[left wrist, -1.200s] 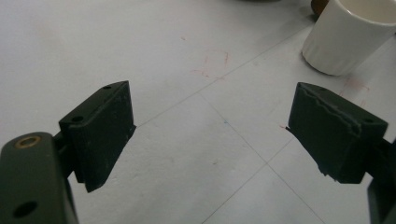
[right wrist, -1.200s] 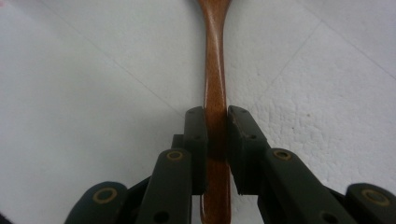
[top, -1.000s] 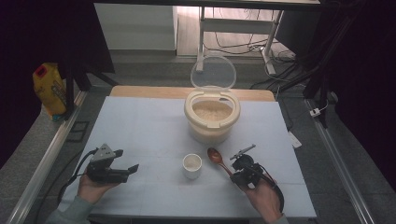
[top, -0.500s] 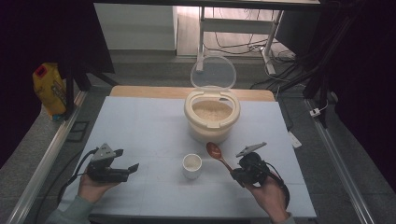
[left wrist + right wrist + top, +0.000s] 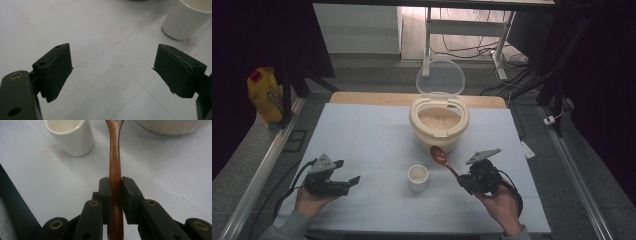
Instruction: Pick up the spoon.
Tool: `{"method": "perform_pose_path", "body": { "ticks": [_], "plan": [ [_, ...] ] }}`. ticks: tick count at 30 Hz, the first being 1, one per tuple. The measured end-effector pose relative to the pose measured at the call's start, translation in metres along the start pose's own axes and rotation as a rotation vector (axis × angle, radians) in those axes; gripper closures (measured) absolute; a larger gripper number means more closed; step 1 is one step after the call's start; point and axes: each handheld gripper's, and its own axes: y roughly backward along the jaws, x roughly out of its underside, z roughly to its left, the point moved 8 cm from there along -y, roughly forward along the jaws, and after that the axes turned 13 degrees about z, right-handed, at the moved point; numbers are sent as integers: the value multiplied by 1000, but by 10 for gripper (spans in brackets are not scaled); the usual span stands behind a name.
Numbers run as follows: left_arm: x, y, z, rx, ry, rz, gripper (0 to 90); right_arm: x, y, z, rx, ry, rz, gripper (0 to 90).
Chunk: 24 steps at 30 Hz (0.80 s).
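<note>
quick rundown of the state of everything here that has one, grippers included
rice container: lid up, rice inside
lid: swung up, standing behind the container
cup: upright on the table, left of the spoon
spoon: handle clamped, bowl lifted toward the container
right gripper: shut on the spoon
left gripper: open, holding nothing, over the table
yellow bottle: upright, off the table's left

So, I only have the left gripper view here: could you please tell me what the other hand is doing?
Observer: The right tongs are shut on a brown wooden spoon, gripping its handle.
Operator: Thank you. Where does the spoon's bowl point?
Observer: Toward the open rice container; the bowl is raised just in front of it.
Operator: And is there anything in the white cup?
Observer: The cup stands upright between both hands; its contents are unclear.
</note>
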Motion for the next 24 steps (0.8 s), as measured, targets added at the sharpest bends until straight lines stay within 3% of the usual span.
{"method": "perform_pose_path", "body": {
  "ticks": [8,12,17,24],
  "plan": [
    [-2,3,-2,8,6,-17,150,-9,0,2,3,49,-13,782],
    [-10,8,-7,5,-17,-40,162,-14,1,6,3,90,-5,782],
    [-30,13,-25,29,-74,-58,166,-24,-1,12,-9,141,14,782],
    [-66,21,-59,68,-202,-76,184,-44,-4,28,-26,224,32,782]
  ]
}}
